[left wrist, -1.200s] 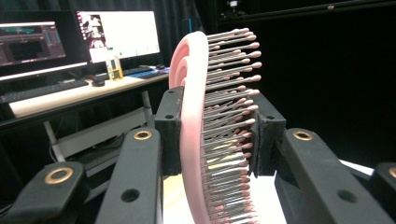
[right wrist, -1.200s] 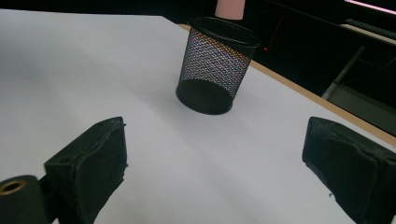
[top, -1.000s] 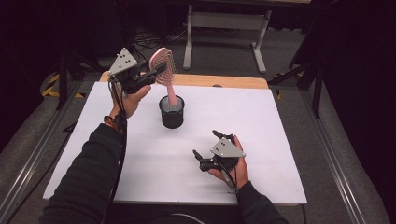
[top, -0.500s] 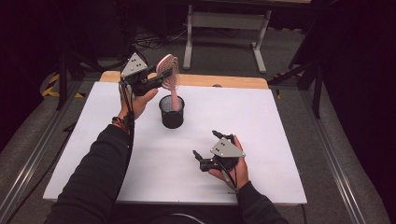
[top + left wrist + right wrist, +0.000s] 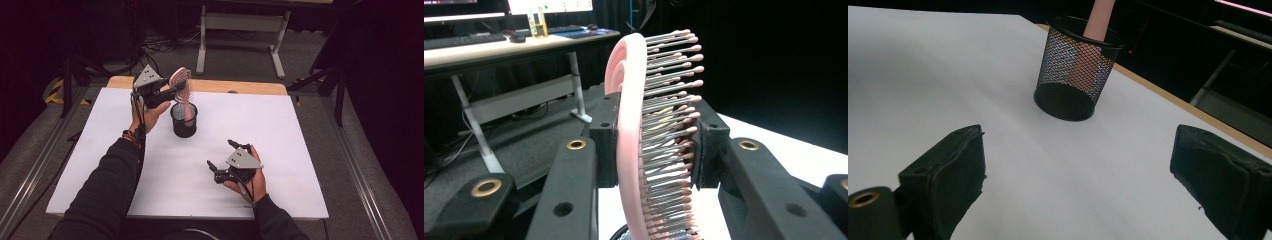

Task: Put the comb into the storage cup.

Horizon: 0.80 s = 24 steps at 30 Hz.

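Left gripper [image 5: 167, 92] is clamped on the pink hairbrush [image 5: 181, 80] head; its handle is already inside the mesh cup [image 5: 184, 120] on the counter [image 5: 300, 150]. Release remains. Right gripper [image 5: 223, 155] rests wide open, empty.

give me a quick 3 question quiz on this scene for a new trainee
1. True or false: the left gripper is shut on the head of the pink hairbrush.
2. Where is the brush's handle? A) flat on the white table B) inside the black mesh cup C) in the right gripper
3. In one word, how do the jaws of the right gripper stand, and is anything between them?

Key
1. True: in the left gripper view the pads press the brush head from both sides.
2. B: the handle goes down into the cup, seen through the mesh in the right gripper view.
3. Open; nothing between them, it rests low over the white table.
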{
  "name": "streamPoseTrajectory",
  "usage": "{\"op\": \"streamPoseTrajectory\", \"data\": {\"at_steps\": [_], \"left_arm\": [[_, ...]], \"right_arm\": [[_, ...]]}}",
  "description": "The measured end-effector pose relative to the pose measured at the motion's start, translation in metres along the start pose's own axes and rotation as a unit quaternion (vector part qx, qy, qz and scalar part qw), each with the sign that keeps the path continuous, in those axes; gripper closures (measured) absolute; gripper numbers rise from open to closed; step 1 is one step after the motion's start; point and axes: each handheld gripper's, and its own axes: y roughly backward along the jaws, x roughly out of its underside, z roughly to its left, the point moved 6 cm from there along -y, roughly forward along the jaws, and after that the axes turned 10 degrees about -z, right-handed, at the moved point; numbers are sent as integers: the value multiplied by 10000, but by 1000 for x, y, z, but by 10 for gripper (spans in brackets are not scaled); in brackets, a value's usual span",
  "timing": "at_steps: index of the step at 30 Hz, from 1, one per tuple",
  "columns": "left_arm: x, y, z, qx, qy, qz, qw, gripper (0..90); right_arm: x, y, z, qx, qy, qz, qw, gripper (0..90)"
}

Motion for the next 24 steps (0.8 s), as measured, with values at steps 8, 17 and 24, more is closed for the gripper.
{"op": "streamPoseTrajectory", "data": {"at_steps": [8, 17, 24], "left_arm": [[9, 0, 3, -15, 84, 38, 10000, 635], [14, 0, 1, 34, 154, 78, 9998, 635], [21, -1, 3, 5, 230, 121, 9997, 634]], "right_arm": [[0, 0, 1, 8, 28, -20, 10000, 82], [-1, 0, 2, 5, 86, -20, 10000, 81], [-1, 0, 3, -20, 105, -13, 9999, 81]]}}
